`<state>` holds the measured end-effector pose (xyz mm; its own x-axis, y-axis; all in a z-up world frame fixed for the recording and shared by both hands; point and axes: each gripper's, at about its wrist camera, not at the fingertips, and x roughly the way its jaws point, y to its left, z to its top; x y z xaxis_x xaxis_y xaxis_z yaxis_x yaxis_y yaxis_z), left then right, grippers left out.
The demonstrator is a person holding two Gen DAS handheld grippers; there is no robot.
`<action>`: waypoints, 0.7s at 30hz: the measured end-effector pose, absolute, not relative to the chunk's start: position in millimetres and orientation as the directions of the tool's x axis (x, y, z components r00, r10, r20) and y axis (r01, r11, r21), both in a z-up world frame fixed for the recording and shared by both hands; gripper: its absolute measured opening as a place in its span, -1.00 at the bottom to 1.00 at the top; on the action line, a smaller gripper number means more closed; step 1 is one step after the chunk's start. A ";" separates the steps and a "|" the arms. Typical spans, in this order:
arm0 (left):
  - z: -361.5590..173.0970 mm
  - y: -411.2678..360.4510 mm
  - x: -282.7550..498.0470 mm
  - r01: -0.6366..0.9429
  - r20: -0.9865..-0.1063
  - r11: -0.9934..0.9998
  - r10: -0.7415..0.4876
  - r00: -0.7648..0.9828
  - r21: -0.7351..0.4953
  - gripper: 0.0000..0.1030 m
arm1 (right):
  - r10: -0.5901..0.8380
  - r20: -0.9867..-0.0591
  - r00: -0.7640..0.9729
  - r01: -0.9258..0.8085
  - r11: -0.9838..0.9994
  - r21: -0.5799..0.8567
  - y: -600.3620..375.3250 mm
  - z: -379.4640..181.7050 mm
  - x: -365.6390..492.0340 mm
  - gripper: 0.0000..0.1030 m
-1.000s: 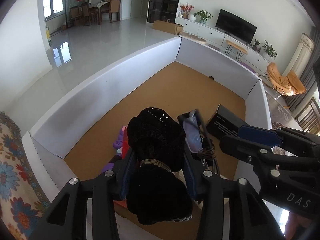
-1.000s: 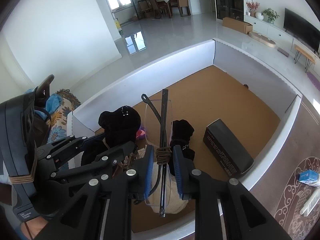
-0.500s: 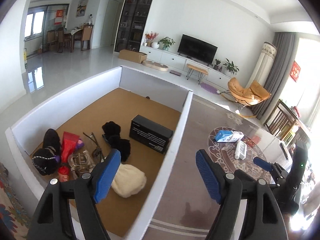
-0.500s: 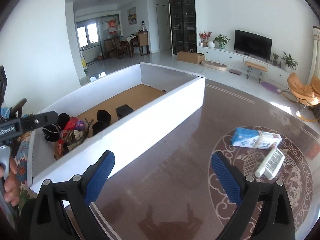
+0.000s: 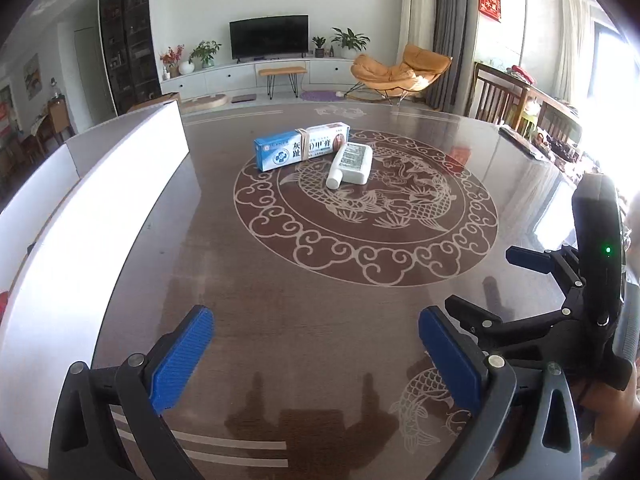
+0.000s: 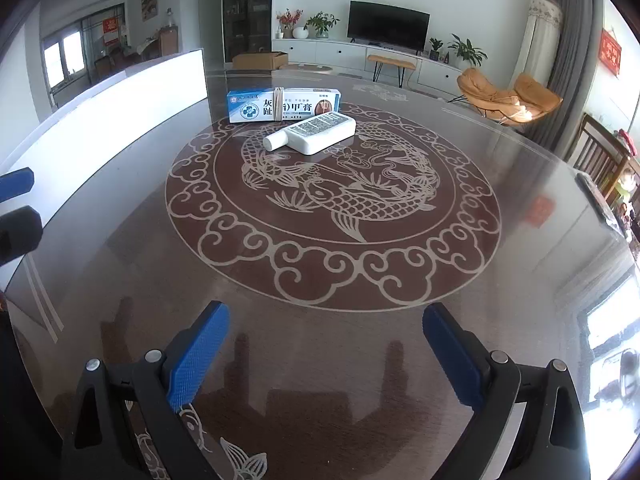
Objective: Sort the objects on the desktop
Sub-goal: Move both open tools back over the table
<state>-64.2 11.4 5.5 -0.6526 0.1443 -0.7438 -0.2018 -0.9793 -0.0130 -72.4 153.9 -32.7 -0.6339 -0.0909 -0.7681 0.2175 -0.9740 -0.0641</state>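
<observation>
The left gripper (image 5: 316,354) hangs over the dark glossy desk (image 5: 320,288), its jaws opening wide with nothing between them. The right gripper (image 6: 326,350) has its jaws spread apart, also empty. Ahead, on the fish pattern in the middle of the desk, lies a blue-and-white box (image 6: 282,105) with a rubber band around it, and a white bottle (image 6: 314,133) lies on its side just in front, touching or nearly touching it. A white cardboard wall (image 5: 92,204) stands along the left
</observation>
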 end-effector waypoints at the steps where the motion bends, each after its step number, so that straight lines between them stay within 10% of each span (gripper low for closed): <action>1: -0.4 13.1 -64.7 -0.204 -0.750 -0.979 0.145 -0.645 -0.014 1.00 | -0.093 -0.770 -0.631 0.219 -0.974 -0.062 152.9 -34.3 -71.2 0.90; 21: -42.4 -14.0 -98.3 -0.062 -0.814 -0.993 0.115 -0.570 -0.097 1.00 | -0.108 -0.812 -0.574 0.188 -0.982 -0.003 159.4 -49.1 -77.4 1.00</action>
